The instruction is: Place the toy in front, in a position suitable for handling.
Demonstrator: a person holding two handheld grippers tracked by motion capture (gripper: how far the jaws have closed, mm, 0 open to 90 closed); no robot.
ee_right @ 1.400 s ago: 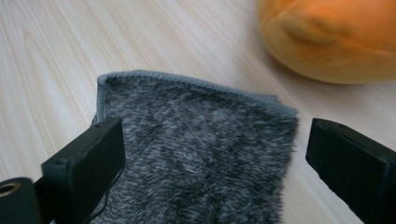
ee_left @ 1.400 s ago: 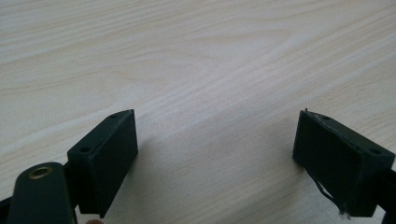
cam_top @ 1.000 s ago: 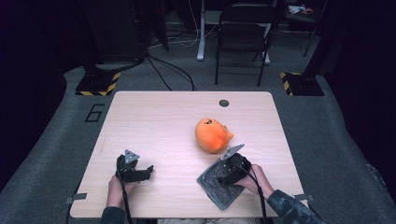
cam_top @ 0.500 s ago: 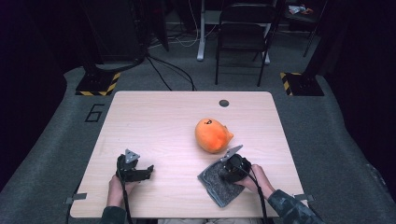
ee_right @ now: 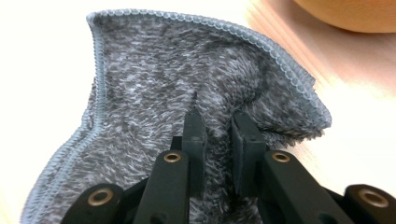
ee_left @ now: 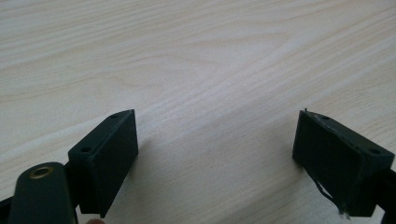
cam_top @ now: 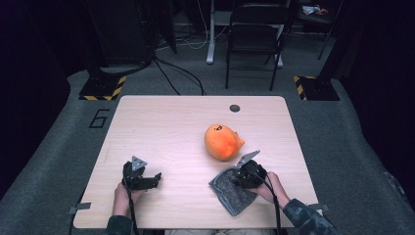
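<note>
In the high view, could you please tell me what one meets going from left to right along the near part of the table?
Left gripper, open over bare wood → grey cloth, pinched by the right gripper, whose jaws have just been closing on a fold of it → the person's right hand.

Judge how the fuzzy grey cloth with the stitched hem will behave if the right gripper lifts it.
The fuzzy grey cloth with the stitched hem will probably drape limp: it already bunches into a fold where the right gripper, whose jaws have just been closing, pinches it. It looks thin, so likely light. Its fuzzy pile should resist slipping from the pads.
</note>
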